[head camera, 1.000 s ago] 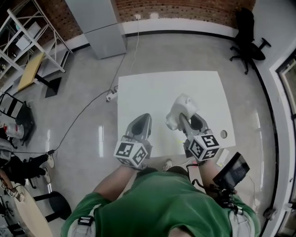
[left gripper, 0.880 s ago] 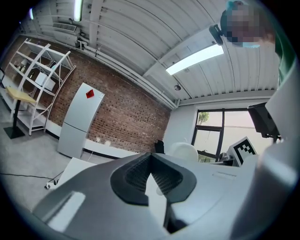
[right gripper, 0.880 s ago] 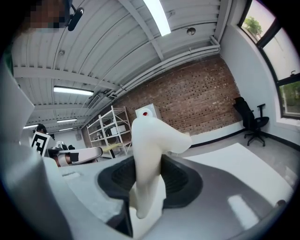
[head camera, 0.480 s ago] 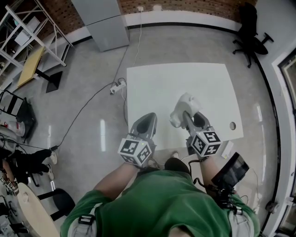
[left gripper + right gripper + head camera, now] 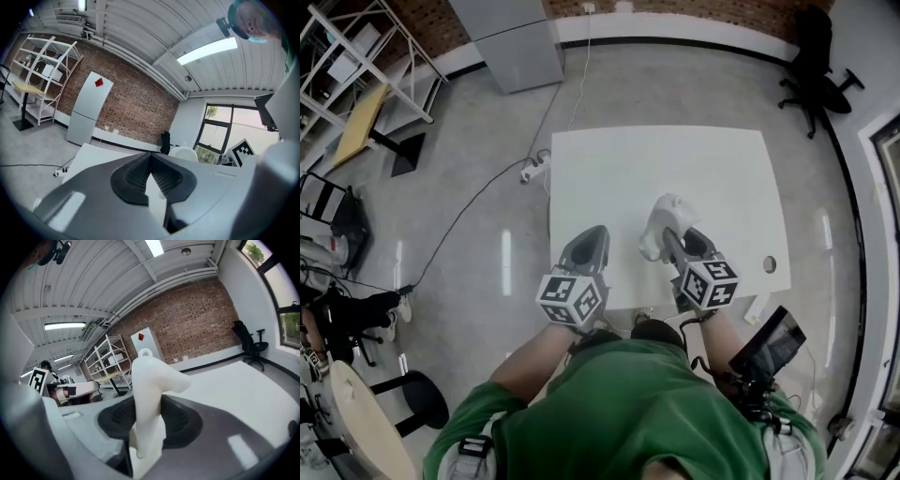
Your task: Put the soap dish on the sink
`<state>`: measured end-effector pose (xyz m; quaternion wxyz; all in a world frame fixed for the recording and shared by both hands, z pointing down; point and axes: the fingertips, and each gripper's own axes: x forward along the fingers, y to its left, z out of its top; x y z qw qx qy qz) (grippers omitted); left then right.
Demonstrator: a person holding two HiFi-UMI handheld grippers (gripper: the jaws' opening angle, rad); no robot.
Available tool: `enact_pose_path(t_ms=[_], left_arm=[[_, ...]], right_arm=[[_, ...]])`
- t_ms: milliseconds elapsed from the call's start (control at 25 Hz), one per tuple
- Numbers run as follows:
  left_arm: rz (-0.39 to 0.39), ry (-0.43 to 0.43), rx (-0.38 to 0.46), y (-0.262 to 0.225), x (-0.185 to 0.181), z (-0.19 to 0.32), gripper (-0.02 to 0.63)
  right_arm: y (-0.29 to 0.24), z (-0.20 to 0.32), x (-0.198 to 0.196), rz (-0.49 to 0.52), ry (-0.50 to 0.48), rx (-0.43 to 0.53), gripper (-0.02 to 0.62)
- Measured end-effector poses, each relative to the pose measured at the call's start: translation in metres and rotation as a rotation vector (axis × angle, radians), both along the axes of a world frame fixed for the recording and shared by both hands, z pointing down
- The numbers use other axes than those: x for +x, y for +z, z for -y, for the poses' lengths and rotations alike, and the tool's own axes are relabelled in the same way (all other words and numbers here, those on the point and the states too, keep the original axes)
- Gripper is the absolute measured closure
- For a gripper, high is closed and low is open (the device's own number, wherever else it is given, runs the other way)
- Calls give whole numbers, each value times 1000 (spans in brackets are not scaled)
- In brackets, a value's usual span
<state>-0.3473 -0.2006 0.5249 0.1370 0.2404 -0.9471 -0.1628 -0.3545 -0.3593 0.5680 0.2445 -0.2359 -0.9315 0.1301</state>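
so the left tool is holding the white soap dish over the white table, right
Not quite: it is the right tool that holds the soap dish, as the right gripper view shows, with the dish clamped between its jaws. The left tool has nothing in it. The rest stands: the dish is over the white table.

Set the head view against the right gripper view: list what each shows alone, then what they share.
Only the head view shows the person's green shirt and the power strip on the floor. Only the right gripper view shows the ceiling light and the window. Both show the white soap dish clamped in the right gripper, the white table, the office chair, the grey cabinet and the shelving.
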Motion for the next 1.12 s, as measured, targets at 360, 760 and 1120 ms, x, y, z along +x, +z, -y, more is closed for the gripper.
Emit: enact_pose_path(t_ms=[360,760,1120], left_arm=[[-106,-72,-55,47,-29,19,600],[-174,-100,-95,82,-50,35,598],[-215,-106,-109,102,-66,50,600]], right_arm=[[63,10,-36,-151,-125,-10,456],[119,13,-64,-280,-216,-34,456],[153,18,-76,-382,-266,-78,456]])
